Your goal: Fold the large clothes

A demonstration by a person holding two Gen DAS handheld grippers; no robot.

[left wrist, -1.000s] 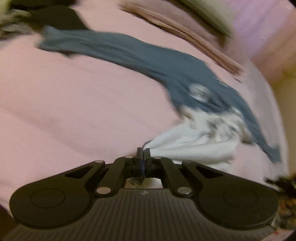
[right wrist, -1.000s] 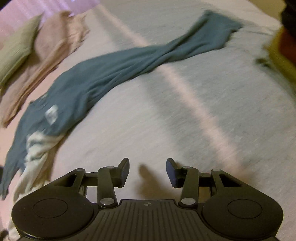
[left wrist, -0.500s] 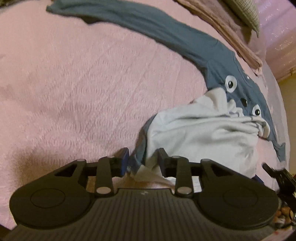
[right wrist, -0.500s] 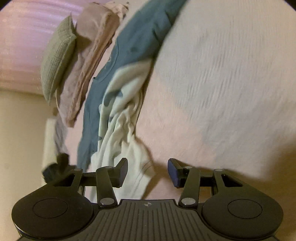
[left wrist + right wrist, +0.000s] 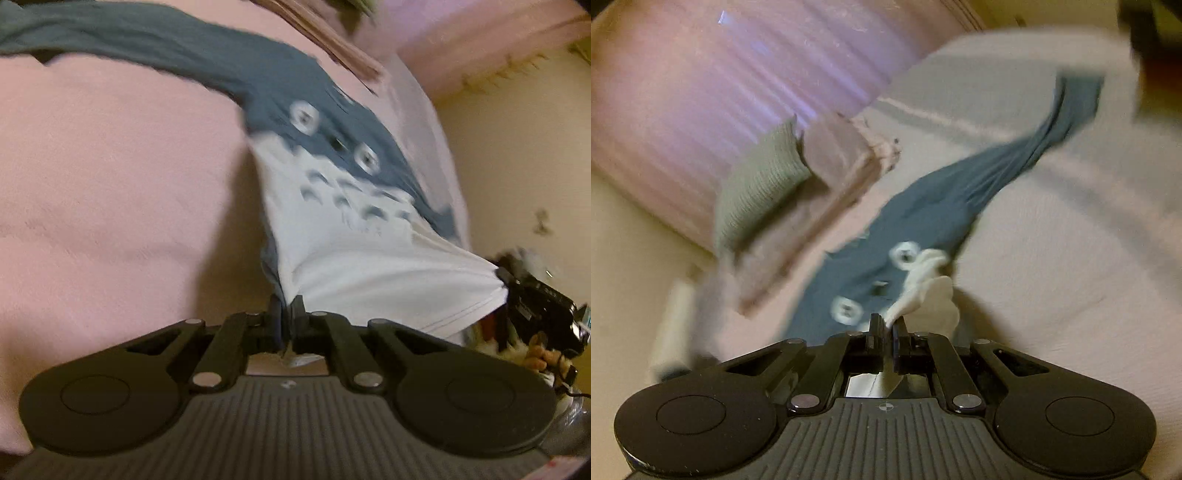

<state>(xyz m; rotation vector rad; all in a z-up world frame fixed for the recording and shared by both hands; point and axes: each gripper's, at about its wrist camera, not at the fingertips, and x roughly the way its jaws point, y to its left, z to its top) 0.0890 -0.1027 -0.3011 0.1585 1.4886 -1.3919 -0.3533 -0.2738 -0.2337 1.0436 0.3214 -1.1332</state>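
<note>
A large shirt, blue-grey on top and white below with cartoon eyes, lies stretched across the pink bed. My left gripper is closing tight on one corner of the white hem. At the right edge of the left wrist view, my right gripper pinches the other end of the hem, which is lifted and taut between the two. In the right wrist view the right gripper is closing on a bunched white fold, with the shirt trailing away to the upper right.
A folded pinkish-beige garment and a green knit piece lie at the far side of the bed, against a pink ribbed backing. A cream wall rises past the bed's right edge.
Both grippers were open half a second ago and are now shut on the shirt's white hem. The right gripper swung in and rose, and the crumpled white part is now pulled flat.
</note>
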